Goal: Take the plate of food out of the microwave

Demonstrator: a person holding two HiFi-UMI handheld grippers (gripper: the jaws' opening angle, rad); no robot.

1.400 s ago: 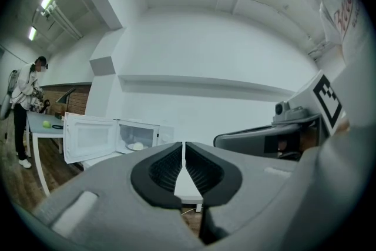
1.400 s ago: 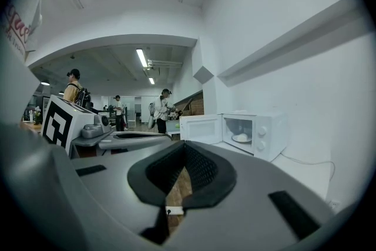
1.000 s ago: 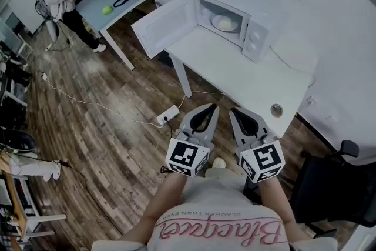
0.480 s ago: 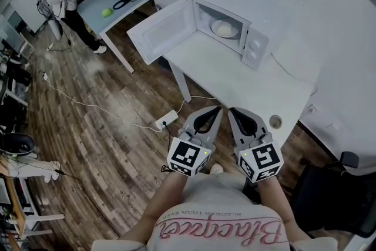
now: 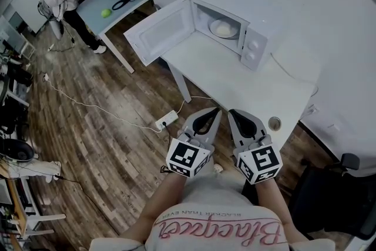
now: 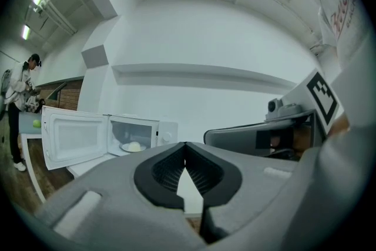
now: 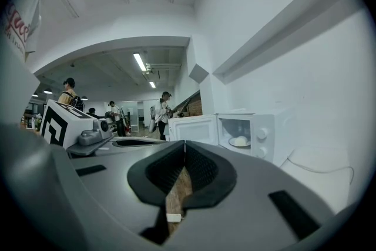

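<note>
A white microwave (image 5: 235, 23) stands on the far end of a white table (image 5: 247, 82), its door (image 5: 158, 29) swung wide open to the left. Inside sits a plate with a pale mound of food (image 5: 224, 27), also seen in the left gripper view as the plate (image 6: 133, 147) and in the right gripper view as the plate (image 7: 239, 141). My left gripper (image 5: 215, 110) and right gripper (image 5: 231, 112) hang side by side near my body, short of the table's near edge, both shut and empty, tips together.
A small round metal disc (image 5: 274, 122) lies at the table's near corner. A power strip (image 5: 167, 117) and cable lie on the wood floor. A person (image 5: 61, 0) stands by a blue table (image 5: 111, 6) at far left. A black chair (image 5: 329, 185) is at right.
The view has shifted slightly, with the microwave and table a little nearer. Both grippers stay shut and keep their place near my body.
</note>
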